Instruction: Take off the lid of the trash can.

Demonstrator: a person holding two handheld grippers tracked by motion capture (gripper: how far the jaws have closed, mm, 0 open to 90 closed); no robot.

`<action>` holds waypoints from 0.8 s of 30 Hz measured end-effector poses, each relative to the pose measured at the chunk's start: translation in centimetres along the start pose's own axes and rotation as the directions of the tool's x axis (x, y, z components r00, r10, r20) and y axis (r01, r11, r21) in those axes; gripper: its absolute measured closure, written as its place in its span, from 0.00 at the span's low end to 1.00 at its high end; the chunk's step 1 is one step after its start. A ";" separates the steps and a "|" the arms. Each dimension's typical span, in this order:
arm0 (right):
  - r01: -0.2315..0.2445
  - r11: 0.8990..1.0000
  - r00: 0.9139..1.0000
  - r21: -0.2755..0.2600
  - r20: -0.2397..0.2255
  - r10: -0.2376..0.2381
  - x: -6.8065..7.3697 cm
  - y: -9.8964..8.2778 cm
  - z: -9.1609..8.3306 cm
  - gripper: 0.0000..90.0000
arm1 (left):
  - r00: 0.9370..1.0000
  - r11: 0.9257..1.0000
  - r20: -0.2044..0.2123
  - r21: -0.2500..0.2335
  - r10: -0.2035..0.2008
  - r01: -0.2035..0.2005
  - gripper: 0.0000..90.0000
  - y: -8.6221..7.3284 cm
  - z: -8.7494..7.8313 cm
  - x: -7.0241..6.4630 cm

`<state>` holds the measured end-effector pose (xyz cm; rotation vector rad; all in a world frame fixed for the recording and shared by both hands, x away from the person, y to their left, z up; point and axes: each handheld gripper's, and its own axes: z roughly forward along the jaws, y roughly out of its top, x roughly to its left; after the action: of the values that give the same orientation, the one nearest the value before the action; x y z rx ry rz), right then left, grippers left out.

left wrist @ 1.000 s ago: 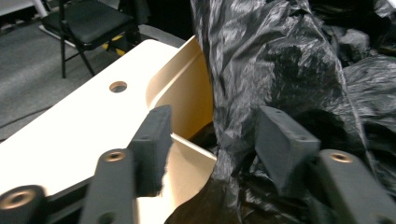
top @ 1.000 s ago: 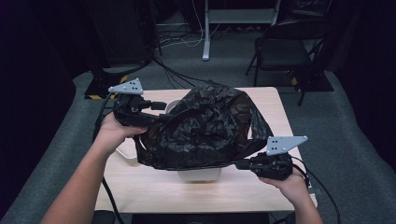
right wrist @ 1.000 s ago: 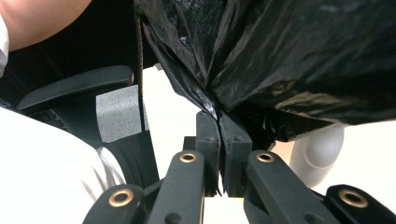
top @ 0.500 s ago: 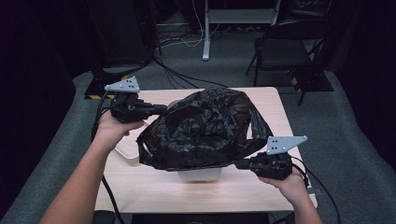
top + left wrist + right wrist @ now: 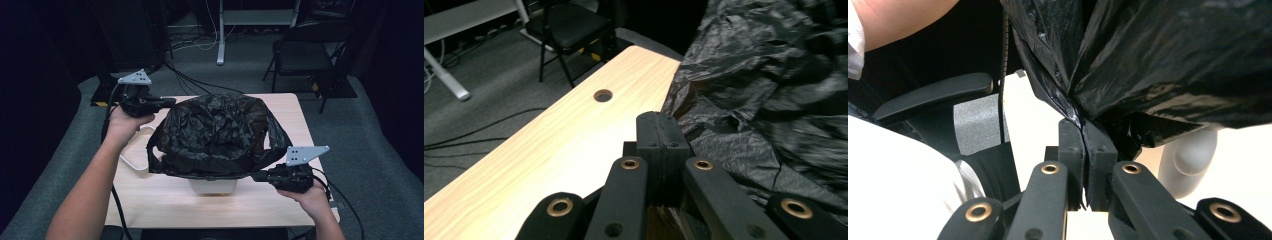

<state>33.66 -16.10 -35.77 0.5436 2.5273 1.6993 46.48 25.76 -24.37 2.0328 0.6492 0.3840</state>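
A crumpled black plastic bag (image 5: 220, 130) is draped over a small white bin (image 5: 212, 186) on the wooden table (image 5: 165, 200). My left gripper (image 5: 170, 102) is at the bag's far left corner, jaws shut, with the bag's edge drawn up to the tips. In the left gripper view its jaws (image 5: 663, 122) are pressed together and the bag (image 5: 774, 75) lies close on their right. My right gripper (image 5: 257, 176) is at the near right, shut on the bag's rim. In the right gripper view film (image 5: 1158, 60) comes out from between the closed jaws (image 5: 1083, 127), with the bin (image 5: 1193, 160) beyond.
A white ring-shaped piece (image 5: 132, 160) lies on the table left of the bag. The table has a round hole (image 5: 602, 95) near its far edge. A black folding chair (image 5: 300, 50) and floor cables stand beyond the table.
My left gripper has shifted toward the far edge of the table, and the bag's far left corner has followed it. The right gripper has stayed where it was.
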 end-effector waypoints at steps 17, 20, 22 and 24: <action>0.001 1.000 1.000 0.030 -0.024 0.000 0.1 -0.2 -0.2 0.99 | 0.994 0.986 -0.063 0.136 -0.084 0.092 1.00 -3.8 3.7 2.9; 0.003 0.999 1.000 0.037 -0.018 -0.002 0.0 -0.2 -0.3 0.99 | 0.993 0.981 -0.079 0.165 -0.090 0.102 1.00 -4.3 3.9 3.2; 0.003 0.999 1.000 0.034 -0.020 -0.002 -0.1 -0.2 -0.5 0.99 | 0.992 0.981 -0.068 0.157 -0.105 0.114 1.00 -4.6 3.7 3.3; -0.004 1.000 1.000 0.027 -0.015 0.005 0.0 -0.2 -0.7 0.90 | 0.992 0.984 -0.064 0.136 -0.104 0.112 1.00 -4.7 3.3 3.2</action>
<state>33.47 -16.83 -35.64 0.5407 2.5648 1.6800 49.40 27.37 -30.11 2.1137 0.8384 0.3409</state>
